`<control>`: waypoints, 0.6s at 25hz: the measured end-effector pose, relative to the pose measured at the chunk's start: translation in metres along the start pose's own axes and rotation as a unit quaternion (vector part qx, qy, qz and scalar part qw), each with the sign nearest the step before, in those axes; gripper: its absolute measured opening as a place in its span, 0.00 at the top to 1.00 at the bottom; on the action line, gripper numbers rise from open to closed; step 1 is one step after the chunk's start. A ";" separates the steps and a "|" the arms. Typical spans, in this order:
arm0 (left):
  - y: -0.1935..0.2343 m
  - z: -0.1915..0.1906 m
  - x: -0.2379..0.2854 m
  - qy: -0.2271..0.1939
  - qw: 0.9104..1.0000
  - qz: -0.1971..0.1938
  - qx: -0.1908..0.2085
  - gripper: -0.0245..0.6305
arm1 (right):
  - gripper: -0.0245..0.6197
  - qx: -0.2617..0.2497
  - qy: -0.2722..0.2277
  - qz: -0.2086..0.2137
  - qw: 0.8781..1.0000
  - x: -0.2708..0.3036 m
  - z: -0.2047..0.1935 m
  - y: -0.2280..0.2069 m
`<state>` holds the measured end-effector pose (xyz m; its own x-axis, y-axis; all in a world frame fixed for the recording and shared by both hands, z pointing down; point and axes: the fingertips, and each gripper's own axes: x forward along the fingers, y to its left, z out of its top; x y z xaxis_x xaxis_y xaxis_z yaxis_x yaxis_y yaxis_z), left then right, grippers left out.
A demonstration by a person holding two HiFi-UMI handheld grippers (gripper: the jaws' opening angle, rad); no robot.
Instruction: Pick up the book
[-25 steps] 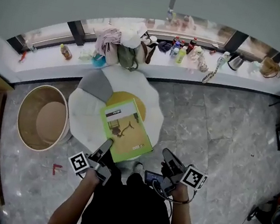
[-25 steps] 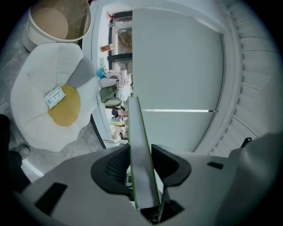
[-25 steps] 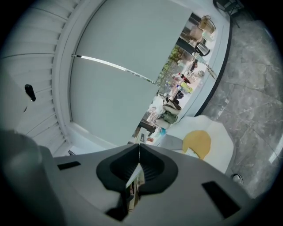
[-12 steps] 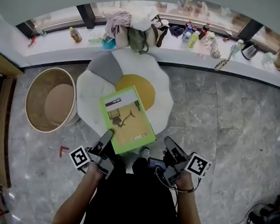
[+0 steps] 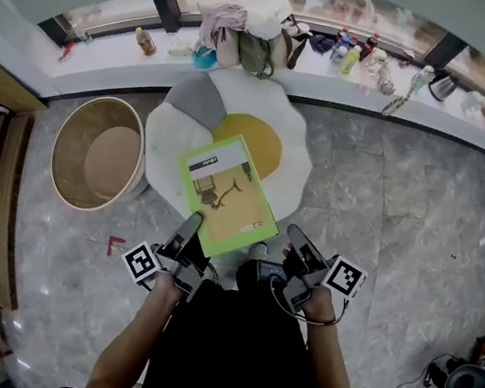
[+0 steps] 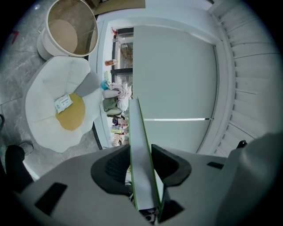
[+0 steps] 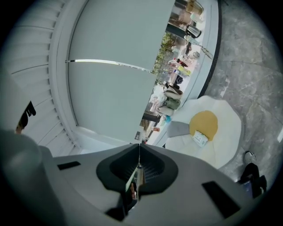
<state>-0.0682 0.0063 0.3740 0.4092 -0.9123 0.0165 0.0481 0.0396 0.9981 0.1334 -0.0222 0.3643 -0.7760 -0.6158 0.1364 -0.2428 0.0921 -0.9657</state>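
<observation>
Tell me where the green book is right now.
The green book is centre frame in the head view, gripped at its near corner by the left tool, held over the near edge of the egg-shaped cushion, right of the wooden tub.

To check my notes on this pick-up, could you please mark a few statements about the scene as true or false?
1. The left gripper is clamped on the green book. True.
2. The right gripper has its jaws wide apart. False: they are together, holding nothing.
3. The book lies flat on the egg-shaped cushion. False: it is held up off it.
4. A round tub stands beside the cushion. True.
5. The windowsill is bare. False: bottles and bags crowd it.
</observation>
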 end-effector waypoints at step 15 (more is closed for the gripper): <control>0.004 0.027 -0.057 -0.002 1.000 0.000 0.020 0.72 | 0.93 0.033 -0.040 -0.001 0.999 -0.005 -0.054 0.013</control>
<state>-0.1163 0.0476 0.3790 0.4056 -0.9139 0.0160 0.0125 0.0231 0.9997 0.1025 0.0244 0.3629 -0.7260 -0.6766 0.1230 -0.2034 0.0405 -0.9783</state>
